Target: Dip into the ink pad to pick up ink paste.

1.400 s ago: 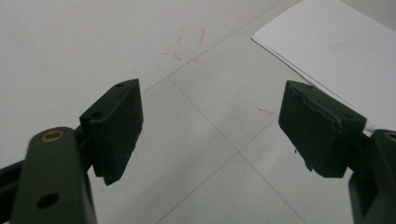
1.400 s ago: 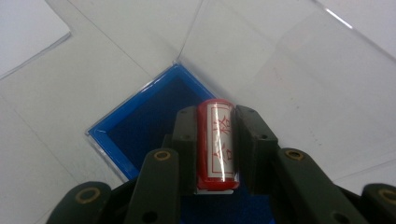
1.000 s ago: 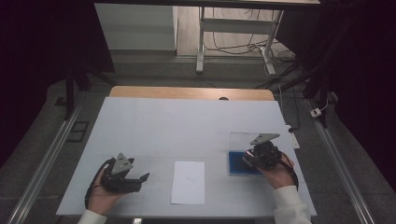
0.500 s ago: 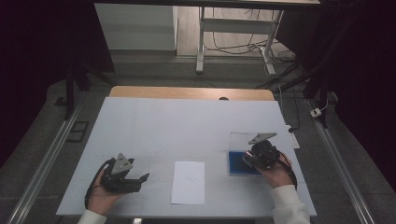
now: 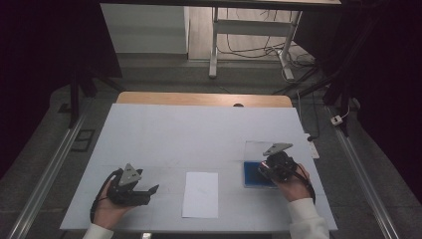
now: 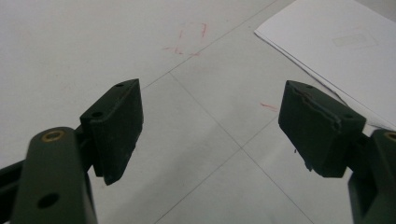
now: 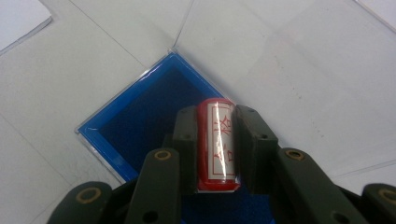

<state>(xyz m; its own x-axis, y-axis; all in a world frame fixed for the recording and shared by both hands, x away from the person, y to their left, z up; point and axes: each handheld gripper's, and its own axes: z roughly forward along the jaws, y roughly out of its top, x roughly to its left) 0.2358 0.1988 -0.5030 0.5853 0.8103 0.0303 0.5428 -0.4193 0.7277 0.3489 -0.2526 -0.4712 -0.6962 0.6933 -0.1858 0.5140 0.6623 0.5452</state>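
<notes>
My right gripper [image 7: 215, 144] clamps a red stamp [image 7: 217, 144] over the blue ink pad [image 7: 140, 126] (probably just above), paper [image 5: 200, 194] leftward nearer the wide-open left gripper [image 6: 210, 121].

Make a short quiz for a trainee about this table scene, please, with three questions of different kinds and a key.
1. True or false: the left gripper is shut on the white paper.
2. The right gripper holds what? A) red stamp B) pen C) cup
3. Fill in: under that stamp lies a ____ ink pad.

Key: 1 false, its jaws stand open with nothing between them; 2 A; 3 blue.
</notes>
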